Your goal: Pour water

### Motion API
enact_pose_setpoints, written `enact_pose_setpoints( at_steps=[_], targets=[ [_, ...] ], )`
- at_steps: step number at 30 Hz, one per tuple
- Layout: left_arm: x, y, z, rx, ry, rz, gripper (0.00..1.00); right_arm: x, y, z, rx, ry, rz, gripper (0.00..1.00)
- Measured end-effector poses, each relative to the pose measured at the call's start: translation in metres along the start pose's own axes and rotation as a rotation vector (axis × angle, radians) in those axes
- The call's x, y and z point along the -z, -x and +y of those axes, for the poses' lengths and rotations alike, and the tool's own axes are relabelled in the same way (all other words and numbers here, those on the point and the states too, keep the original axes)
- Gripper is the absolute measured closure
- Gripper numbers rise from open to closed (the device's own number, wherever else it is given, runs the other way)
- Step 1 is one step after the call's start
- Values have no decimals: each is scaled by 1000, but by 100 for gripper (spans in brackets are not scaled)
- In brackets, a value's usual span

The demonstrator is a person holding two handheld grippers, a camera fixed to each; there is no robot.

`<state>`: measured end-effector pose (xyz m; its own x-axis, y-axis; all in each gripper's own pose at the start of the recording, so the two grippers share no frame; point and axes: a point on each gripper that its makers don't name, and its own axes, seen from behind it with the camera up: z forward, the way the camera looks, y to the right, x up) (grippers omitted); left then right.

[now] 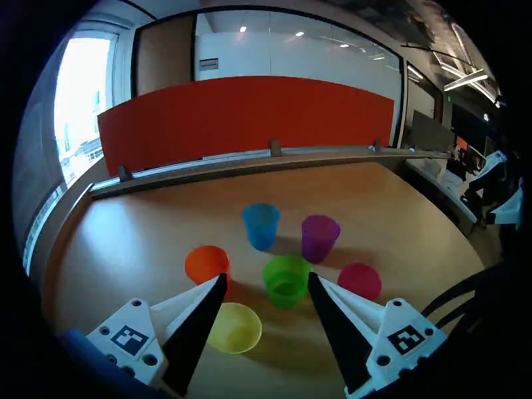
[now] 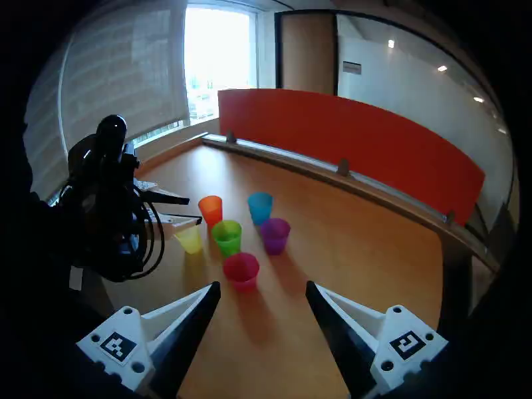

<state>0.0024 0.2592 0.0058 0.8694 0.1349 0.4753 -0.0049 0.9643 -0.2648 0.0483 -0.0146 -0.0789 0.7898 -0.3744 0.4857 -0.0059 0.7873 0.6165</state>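
Left gripper (image 1: 266,275): jaws spread wide and empty, poised over the near edge of the cups.
Right gripper (image 2: 263,284): likewise spread and empty, well back from the cups, with the pink cup (image 2: 241,270) closest ahead.
Yellow cup (image 1: 234,327): nearest of all and just beside one finger of the left gripper; a careless descent could clip its rim and tip it.
Green cup (image 1: 286,280): framed between the left gripper's fingertips and the likeliest pick; whether it holds water cannot be told.
Orange cup (image 1: 206,264): just past a fingertip and at risk of a shove as the jaws close.
Blue cup (image 1: 261,226), purple cup (image 1: 319,237): upright at the back, near each other.
Crowding: six cups stand with only small gaps, so a finger sliding in could knock a neighbour.
Grip: the cups look like light plastic; too hard a squeeze may buckle a wall and slop water, too soft may let the cup slip mid-tilt.
Pour: with the cups so close, a stream could land in the wrong one or on the table (image 1: 372,199).
Red screen (image 1: 253,113): at the far edge, well apart.
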Motion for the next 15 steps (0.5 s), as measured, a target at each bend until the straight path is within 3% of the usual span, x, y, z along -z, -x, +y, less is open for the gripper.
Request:
enact_pose_setpoints(
  at_steps=[15],
  targets=[
    [52, -22, -70, 43, -77, 103, 10, -2, -21, -23, 33, 43, 68, 0]
  ],
)
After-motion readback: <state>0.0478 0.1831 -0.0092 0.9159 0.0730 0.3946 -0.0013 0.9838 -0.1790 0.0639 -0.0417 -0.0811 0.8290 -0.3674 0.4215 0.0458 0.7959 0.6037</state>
